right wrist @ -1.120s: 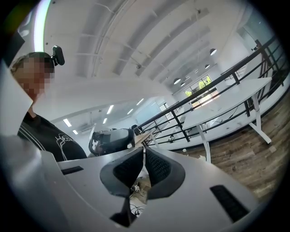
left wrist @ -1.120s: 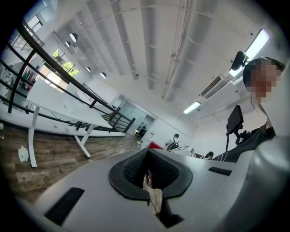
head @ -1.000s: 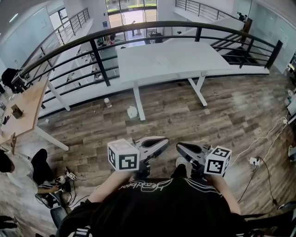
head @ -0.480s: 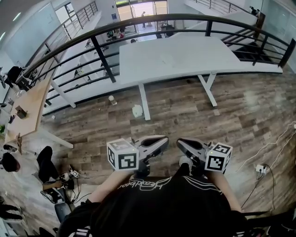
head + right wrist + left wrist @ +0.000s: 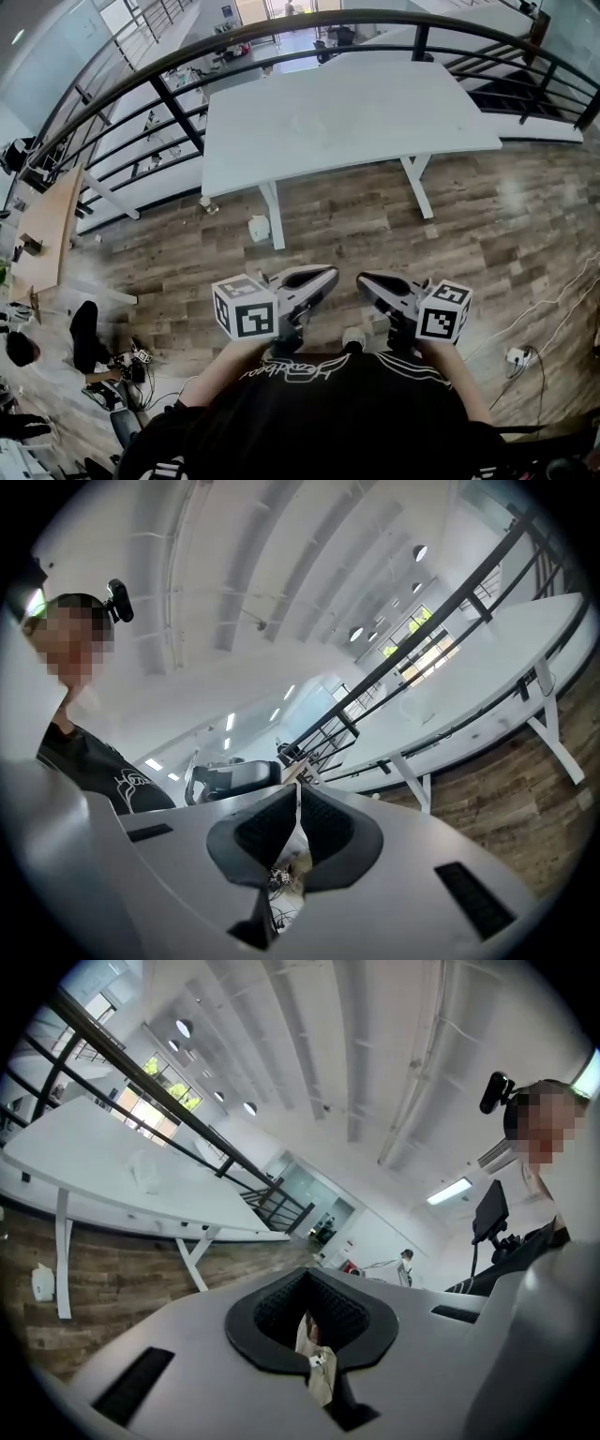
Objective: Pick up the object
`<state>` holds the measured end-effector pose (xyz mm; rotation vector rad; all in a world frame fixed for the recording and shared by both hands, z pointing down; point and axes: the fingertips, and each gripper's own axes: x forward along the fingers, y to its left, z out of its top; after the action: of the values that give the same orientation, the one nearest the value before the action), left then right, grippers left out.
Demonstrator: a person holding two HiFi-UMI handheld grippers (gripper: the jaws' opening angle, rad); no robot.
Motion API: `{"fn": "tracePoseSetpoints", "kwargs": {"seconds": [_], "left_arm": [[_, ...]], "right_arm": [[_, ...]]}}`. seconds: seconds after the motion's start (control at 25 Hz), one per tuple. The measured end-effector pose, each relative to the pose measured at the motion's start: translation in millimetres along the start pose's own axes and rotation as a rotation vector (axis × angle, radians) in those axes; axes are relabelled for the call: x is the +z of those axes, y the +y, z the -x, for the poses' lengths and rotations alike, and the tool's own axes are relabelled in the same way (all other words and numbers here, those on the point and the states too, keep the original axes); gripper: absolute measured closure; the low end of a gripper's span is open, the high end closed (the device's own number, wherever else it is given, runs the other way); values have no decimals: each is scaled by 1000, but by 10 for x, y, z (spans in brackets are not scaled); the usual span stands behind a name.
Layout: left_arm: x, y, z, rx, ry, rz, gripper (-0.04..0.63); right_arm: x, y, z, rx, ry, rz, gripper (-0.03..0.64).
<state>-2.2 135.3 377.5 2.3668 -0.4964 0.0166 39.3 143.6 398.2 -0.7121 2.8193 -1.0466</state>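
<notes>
Both grippers are held close to the person's chest, above the wooden floor. My left gripper [image 5: 330, 275] is shut, its dark pads meeting with nothing between them [image 5: 307, 1274]. My right gripper [image 5: 364, 279] is shut too and holds nothing [image 5: 297, 789]. They point toward each other, a small gap apart. Ahead stands a long white table [image 5: 394, 127]. In the left gripper view a pale crumpled thing [image 5: 145, 1171] lies on that table [image 5: 75, 1162]; I cannot tell what it is. The grippers are well short of the table.
A dark curved railing [image 5: 150, 80] runs behind the table. On the floor by the table's left leg sit a white container [image 5: 258, 228] and a small cup [image 5: 205, 202]. A person [image 5: 19, 347] crouches at the far left. Cables and a power strip [image 5: 514, 356] lie at the right.
The head view has tilted and closed in: the table now sits lower and larger in the picture. Both grippers stay shut at the chest, barely shifted.
</notes>
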Motion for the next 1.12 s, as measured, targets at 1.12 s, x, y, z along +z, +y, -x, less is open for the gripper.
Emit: {"fn": "tracePoseSetpoints", "kwargs": {"seconds": [1.12], "left_arm": [[525,542,-1447,40,-23,-6,588]], "right_arm": [[1003,-1467,555,-56,0,111,595]]}}
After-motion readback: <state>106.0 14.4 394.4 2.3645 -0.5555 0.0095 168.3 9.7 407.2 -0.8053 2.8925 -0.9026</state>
